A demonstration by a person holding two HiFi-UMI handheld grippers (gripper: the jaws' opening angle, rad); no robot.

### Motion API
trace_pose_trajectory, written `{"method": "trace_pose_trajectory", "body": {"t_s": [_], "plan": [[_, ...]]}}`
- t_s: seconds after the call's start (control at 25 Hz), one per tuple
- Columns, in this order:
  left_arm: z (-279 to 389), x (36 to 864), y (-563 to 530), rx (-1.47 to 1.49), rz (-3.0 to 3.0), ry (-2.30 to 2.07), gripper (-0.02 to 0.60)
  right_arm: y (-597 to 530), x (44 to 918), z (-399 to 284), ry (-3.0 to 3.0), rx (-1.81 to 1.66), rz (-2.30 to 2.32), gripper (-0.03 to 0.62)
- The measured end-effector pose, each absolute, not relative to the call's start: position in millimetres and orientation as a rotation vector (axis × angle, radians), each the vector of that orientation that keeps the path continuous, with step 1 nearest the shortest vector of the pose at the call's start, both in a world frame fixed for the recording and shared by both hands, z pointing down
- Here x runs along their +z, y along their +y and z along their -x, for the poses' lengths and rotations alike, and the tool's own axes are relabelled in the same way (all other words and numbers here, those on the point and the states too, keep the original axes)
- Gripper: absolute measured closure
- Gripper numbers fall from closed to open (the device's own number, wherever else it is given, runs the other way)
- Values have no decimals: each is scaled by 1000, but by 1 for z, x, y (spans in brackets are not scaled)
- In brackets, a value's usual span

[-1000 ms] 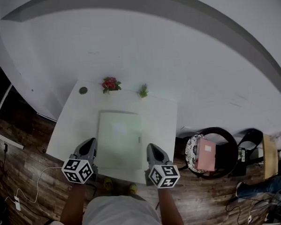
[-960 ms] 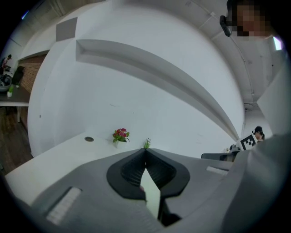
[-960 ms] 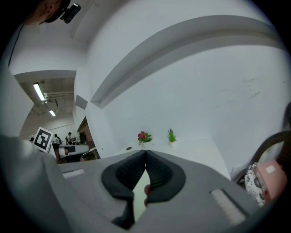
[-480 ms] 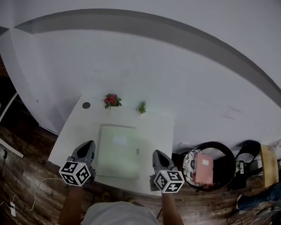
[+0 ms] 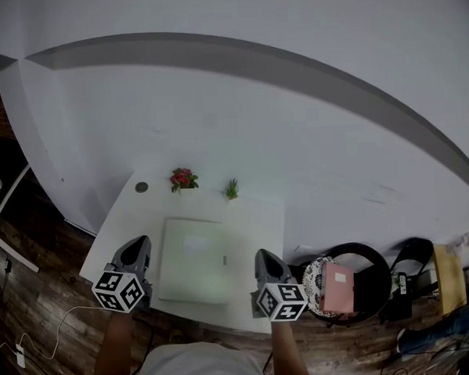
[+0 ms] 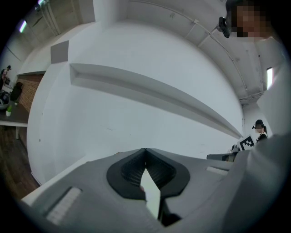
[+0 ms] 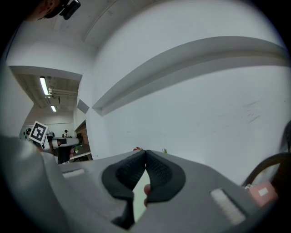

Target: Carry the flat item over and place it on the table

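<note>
The flat item [image 5: 193, 259], a pale green square sheet, lies flat on the white table [image 5: 256, 221], near its front edge. My left gripper [image 5: 139, 244] hovers just off the sheet's left side, jaws shut tip to tip and apart from it. My right gripper [image 5: 263, 256] hangs to the right of the sheet, also shut and empty. In the left gripper view the left gripper [image 6: 145, 150] has its pads pressed together in front of a bare white wall. The right gripper view shows the same for the right gripper [image 7: 145, 151].
At the table's far edge stand a red flower pot [image 5: 183, 178], a small green plant [image 5: 231, 189] and a round dark disc [image 5: 141, 187]. A dark chair [image 5: 365, 278] with a pink box [image 5: 338, 287] stands to the right. A white cable [image 5: 46, 330] lies on the wooden floor.
Both grippers have risen and drawn slightly away from the sheet's sides, staying shut. The sheet has stayed flat on the table. The head view has pulled upward.
</note>
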State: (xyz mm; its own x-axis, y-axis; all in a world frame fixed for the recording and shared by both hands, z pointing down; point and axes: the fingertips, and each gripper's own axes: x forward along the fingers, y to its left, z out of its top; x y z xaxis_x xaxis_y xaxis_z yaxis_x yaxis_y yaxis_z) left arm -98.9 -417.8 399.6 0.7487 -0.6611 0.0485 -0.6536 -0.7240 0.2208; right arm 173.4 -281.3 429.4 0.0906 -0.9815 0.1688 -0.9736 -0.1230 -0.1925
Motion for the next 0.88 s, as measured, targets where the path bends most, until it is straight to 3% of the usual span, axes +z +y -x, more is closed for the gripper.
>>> {"method": "trace_pose_trajectory", "body": {"t_s": [0.88], "plan": [[108,386,-436,-84,-2736,-1157,574,-303,424,-182,2107,-364,2285,591]]}}
